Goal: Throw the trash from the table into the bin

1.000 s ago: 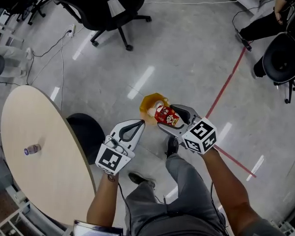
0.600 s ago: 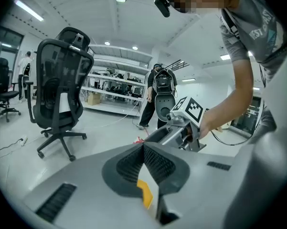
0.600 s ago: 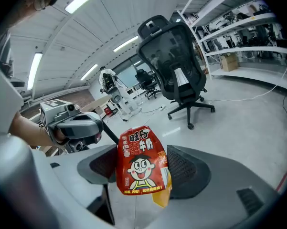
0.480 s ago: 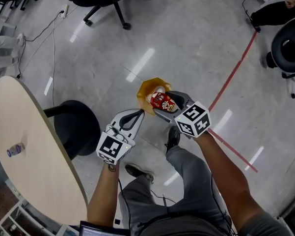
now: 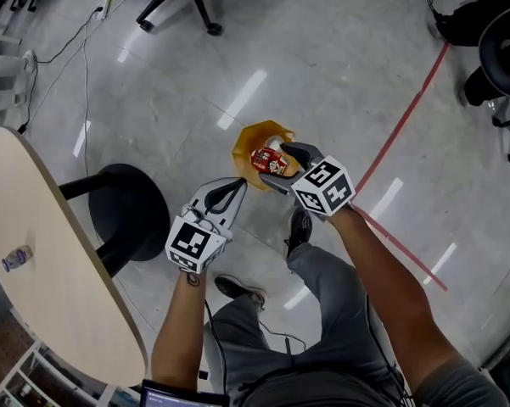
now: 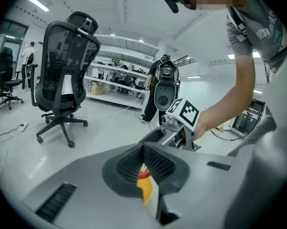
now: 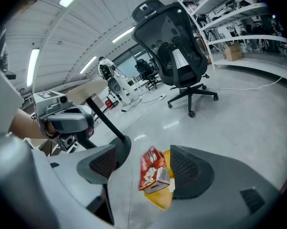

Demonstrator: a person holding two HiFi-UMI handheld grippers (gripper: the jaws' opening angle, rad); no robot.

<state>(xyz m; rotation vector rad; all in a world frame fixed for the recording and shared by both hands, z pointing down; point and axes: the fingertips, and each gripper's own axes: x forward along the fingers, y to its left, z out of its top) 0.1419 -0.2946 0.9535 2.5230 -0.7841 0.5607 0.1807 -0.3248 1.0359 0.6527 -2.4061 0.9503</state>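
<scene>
right tongs [image 7: 143, 152] now spread apart, red carton [image 7: 152, 170] between them

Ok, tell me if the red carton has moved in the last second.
Yes. Judged against the yellow bin on the floor, the red carton has shifted left in the head view, from the bin's right edge to nearer its middle.

Glossy printed carton [image 5: 267, 161], polished floor [image 5: 339, 75], matt wooden table [image 5: 34, 261].
</scene>
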